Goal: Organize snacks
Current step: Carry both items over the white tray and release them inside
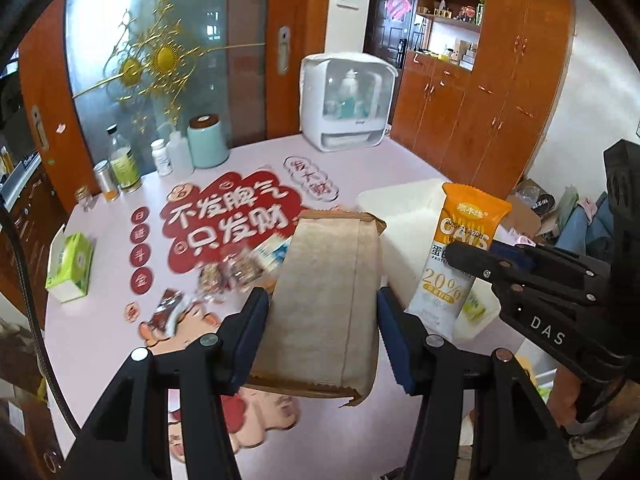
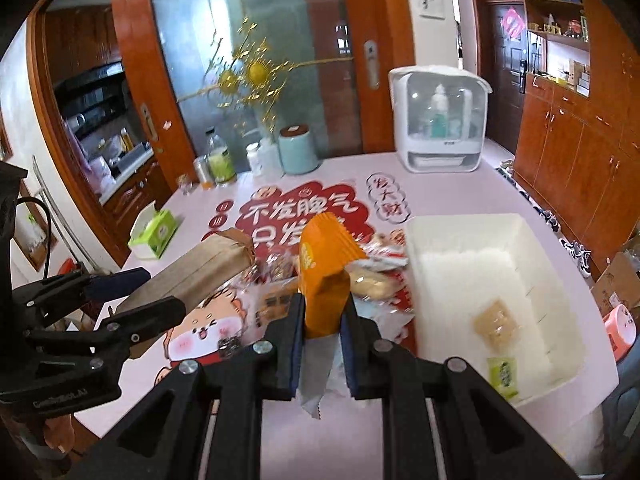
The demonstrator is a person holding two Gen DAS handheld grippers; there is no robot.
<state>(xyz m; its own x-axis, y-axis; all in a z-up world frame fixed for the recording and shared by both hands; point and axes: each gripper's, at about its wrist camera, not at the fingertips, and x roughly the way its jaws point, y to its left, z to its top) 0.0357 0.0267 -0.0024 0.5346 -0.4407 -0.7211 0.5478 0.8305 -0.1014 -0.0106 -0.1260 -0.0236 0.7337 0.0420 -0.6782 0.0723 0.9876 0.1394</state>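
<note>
two snacks lifted above the table

while both grippers hang over the pink table (image 1: 100, 344), each has a snack clamped. left gripper (image 1: 323, 320): jaws part open, pads pressed on both long sides of a brown paper packet (image 1: 324, 296), which is held clear of the table and tilts up and away from the camera. right gripper (image 2: 322, 320): jaws nearly closed, pinching a slim oat bar (image 2: 324, 280), orange at the top, white and silver lower down; its bottom seam hangs below the pads. in the left view the bar stands upright in front of the white bin (image 1: 404, 216).

the bin (image 2: 472, 240) sits on the table to the right of the snack pile (image 2: 376, 268). inside it lie a tan packet (image 2: 496, 320) and a small green packet (image 2: 502, 372), near the front wall. loose snacks (image 1: 228, 276) remain on the red decal (image 1: 224, 220), blurred, kinds not readable.

also on the table: green tissue box (image 1: 70, 266) at the left edge, bottles and a mint canister (image 1: 206, 144) at the back, white appliance (image 1: 346, 102) far right.
</note>
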